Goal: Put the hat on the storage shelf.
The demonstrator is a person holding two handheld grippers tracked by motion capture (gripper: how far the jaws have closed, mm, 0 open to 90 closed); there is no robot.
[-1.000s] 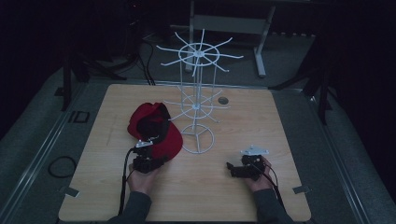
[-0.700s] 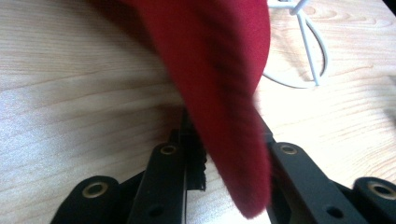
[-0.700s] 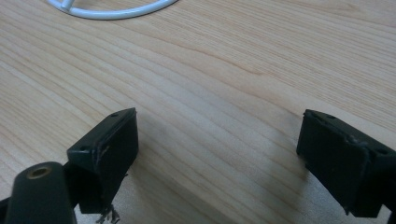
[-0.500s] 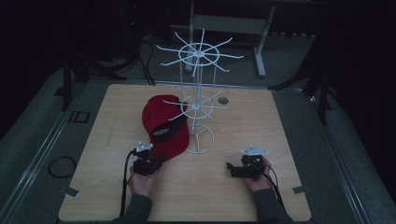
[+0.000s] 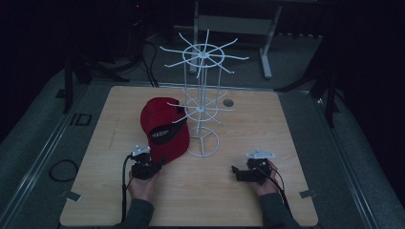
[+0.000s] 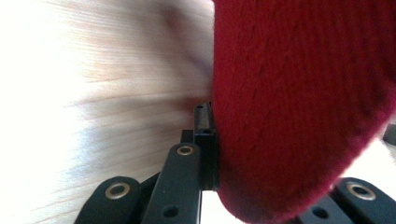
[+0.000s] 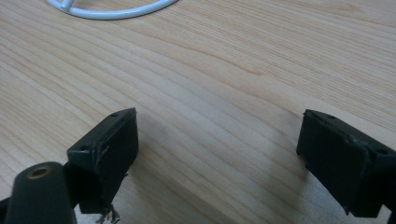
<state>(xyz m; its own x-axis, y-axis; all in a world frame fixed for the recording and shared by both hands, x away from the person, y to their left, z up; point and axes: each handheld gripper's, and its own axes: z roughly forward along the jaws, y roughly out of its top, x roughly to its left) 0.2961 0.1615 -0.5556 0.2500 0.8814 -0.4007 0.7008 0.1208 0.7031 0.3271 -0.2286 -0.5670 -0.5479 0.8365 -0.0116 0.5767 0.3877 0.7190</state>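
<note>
1. Left hand-held gripper, at the near left of the desk: its jaws are clamped on the near edge of the red cap. In the left gripper view the red fabric is pressed against the inner face of one black jaw and covers the other

2. Right hand-held gripper, at the near right of the desk, held in the person's right hand: its jaws stand wide apart and grip nothing. In the right gripper view bare wood grain lies between the two pads

3. Red cap, directly beyond the left hand-held gripper and touching it at its near edge; it stands on the desk left of centre, with a dark patch bearing pale lettering on the side facing the camera. It is well apart from the right hand-held gripper

4. White wire rack, just beside the cap on its right; one lower wire arm crosses in front of the cap's crown. Its round base ring rests on the desk, beyond the right hand-held gripper

5. Small dark round fitting, set in the desk surface behind the rack
</note>
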